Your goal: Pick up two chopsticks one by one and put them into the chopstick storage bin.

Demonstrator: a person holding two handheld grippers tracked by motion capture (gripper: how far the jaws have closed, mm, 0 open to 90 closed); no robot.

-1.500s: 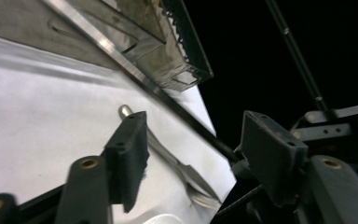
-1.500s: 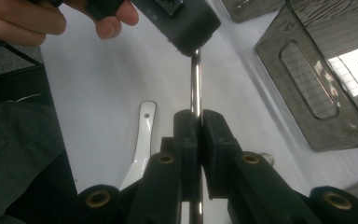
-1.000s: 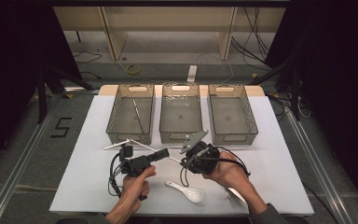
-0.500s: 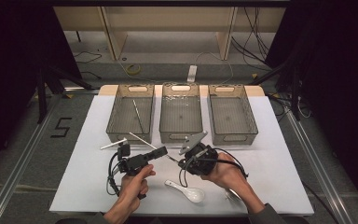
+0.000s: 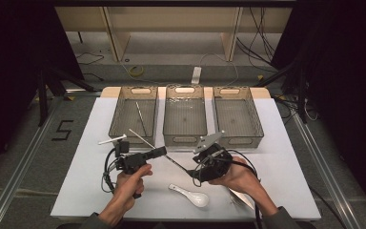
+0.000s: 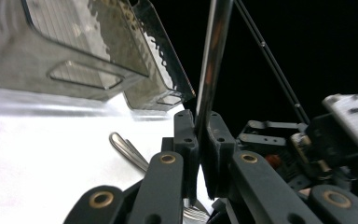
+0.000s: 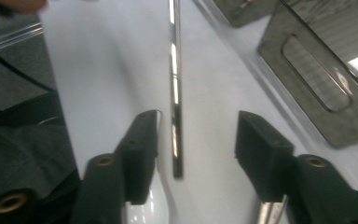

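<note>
A thin metal chopstick slants above the table between my two grippers. My left gripper is shut on it, and in the left gripper view the pads pinch the chopstick, which rises steeply out of them. My right gripper is at the chopstick's lower end. Its jaws have just been opening. In the right gripper view the chopstick hangs between the spread fingers, touching neither pad.
Three clear trays stand in a row at the back: left, middle, right. Another chopstick lies in the left tray. A white spoon lies near the front edge, and a fork lies under my right hand.
The right gripper's jaws have spread apart and let go of the chopstick. The left gripper has closed on it and lifted slightly.
</note>
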